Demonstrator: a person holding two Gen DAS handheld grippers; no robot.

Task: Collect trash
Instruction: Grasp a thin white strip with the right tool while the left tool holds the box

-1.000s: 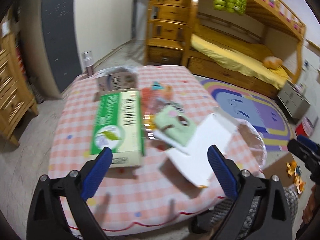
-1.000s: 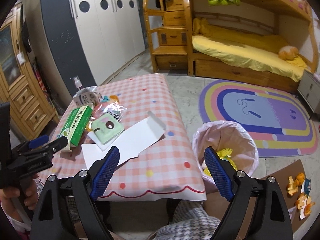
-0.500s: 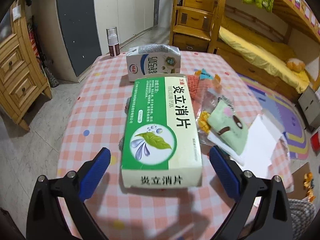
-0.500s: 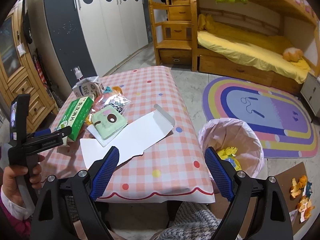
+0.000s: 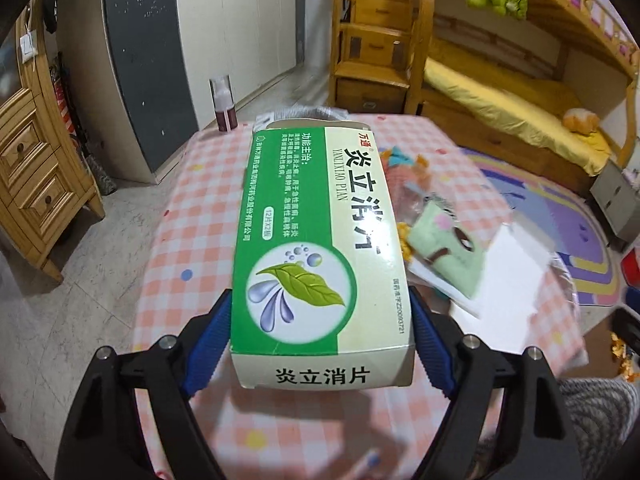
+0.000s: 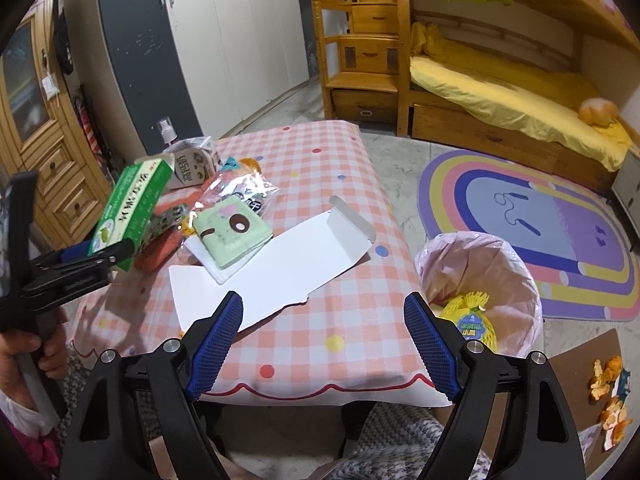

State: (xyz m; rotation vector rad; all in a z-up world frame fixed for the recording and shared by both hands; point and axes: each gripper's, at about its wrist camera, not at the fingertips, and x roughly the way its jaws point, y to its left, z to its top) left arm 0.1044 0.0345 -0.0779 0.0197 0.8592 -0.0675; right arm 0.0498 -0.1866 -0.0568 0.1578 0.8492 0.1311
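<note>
My left gripper (image 5: 320, 340) is shut on a green and white medicine box (image 5: 316, 248) and holds it tilted up above the checkered table (image 6: 352, 320). The box also shows in the right wrist view (image 6: 132, 208), at the left, lifted off the table. My right gripper (image 6: 320, 340) is open and empty, hovering over the table's front edge. On the table lie a flattened white carton (image 6: 280, 268), a pale green packet (image 6: 232, 232), clear wrappers (image 6: 244, 190) and a milk carton (image 6: 188, 168). A pink-lined trash bin (image 6: 480, 280) stands right of the table, with a yellow net bag inside.
A spray bottle (image 5: 224, 104) stands at the table's far left corner. Orange peels (image 6: 608, 384) lie on the floor at the right. A rainbow rug (image 6: 540, 220), a bunk bed and wooden drawers surround the table.
My left gripper moved forward around the green box, shut on it and lifted it off the table. My right gripper stayed open and shifted only slightly.
</note>
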